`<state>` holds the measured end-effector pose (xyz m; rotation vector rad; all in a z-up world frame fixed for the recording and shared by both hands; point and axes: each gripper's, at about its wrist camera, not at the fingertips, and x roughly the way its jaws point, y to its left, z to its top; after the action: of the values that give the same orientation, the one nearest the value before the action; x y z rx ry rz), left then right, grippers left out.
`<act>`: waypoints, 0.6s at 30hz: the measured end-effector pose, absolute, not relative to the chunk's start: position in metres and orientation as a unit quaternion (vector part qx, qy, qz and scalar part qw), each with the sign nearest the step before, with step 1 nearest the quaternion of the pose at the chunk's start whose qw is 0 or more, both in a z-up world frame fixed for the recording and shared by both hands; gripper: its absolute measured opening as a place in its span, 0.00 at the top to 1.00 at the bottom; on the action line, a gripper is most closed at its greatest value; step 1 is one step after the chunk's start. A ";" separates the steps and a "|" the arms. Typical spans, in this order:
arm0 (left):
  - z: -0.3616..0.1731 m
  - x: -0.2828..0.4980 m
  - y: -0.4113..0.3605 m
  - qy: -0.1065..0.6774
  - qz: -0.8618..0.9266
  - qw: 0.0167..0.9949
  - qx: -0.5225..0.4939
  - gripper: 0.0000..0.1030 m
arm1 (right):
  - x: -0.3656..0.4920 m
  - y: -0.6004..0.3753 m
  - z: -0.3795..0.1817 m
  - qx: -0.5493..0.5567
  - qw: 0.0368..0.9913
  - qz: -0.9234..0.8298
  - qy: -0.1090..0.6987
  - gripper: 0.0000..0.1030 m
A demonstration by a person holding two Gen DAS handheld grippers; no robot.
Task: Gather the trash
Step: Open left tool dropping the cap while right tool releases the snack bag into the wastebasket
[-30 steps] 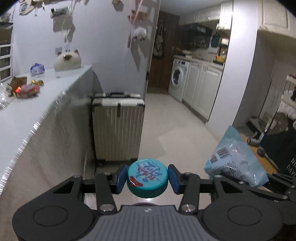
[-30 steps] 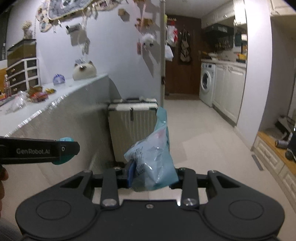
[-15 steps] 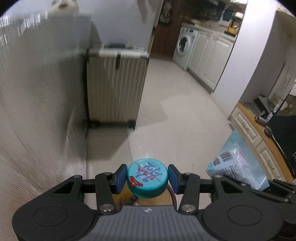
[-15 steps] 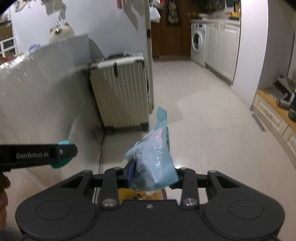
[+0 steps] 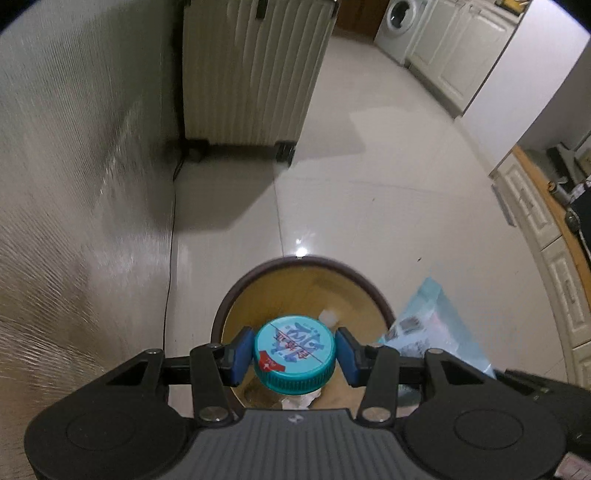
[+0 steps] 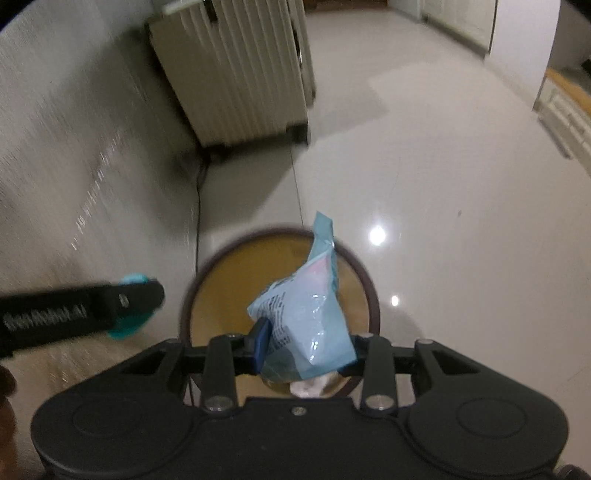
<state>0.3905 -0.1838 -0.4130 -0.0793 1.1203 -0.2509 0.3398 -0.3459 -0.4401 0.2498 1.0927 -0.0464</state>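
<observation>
The left claw [image 5: 295, 352] is clamped on a teal bottle cap [image 5: 294, 352], its two blue pads [image 5: 240, 354] pressing the cap's ribbed rim from either side. The cap's printed top, with blue characters and a small red patch, faces the camera. The claw points steeply down, and the cap hangs directly over the open mouth of a round trash bin [image 5: 236, 295] that stands on the pale tiled floor [image 5: 388, 206]. The bin has a dark brown rim and a yellowish inside, with some pale scraps lying at the bottom.

The right claw [image 6: 306, 347] is clamped on a light blue plastic wrapper [image 6: 310, 317], printed with a barcode and small text. The wrapper sticks up and forward from between the pads, its narrow end tilted over the same trash bin [image 6: 188, 295], so it too sits above the opening. In the right wrist view the left claw shows at the left edge as a black bar with teal behind it, just beside the bin's rim; that view is blurred.

A ribbed cream suitcase [image 5: 251, 70] stands on its wheels beyond the bin, close against a textured silvery wall panel [image 5: 74, 166]. A thin dark cord [image 5: 170, 258] runs down the floor along the panel's foot. A washing machine [image 5: 397, 16] and white cabinets lie far back.
</observation>
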 end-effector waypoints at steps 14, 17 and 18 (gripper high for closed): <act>-0.466 0.421 -0.184 0.579 -0.096 0.809 -0.047 0.32 | 0.367 -0.341 -0.492 0.111 0.816 -0.001 0.567 0.52; -0.471 0.422 -0.182 0.587 -0.088 0.804 -0.040 0.30 | 0.364 -0.346 -0.492 0.110 0.816 -0.008 0.568 0.51; -0.473 0.422 -0.181 0.589 -0.086 0.802 -0.039 0.28 | 0.364 -0.348 -0.492 0.110 0.815 -0.010 0.569 0.50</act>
<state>0.4217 -0.1808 -0.4729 -0.0830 1.2632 -0.1832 0.3644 -0.3483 -0.4917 0.2346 1.2138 -0.0209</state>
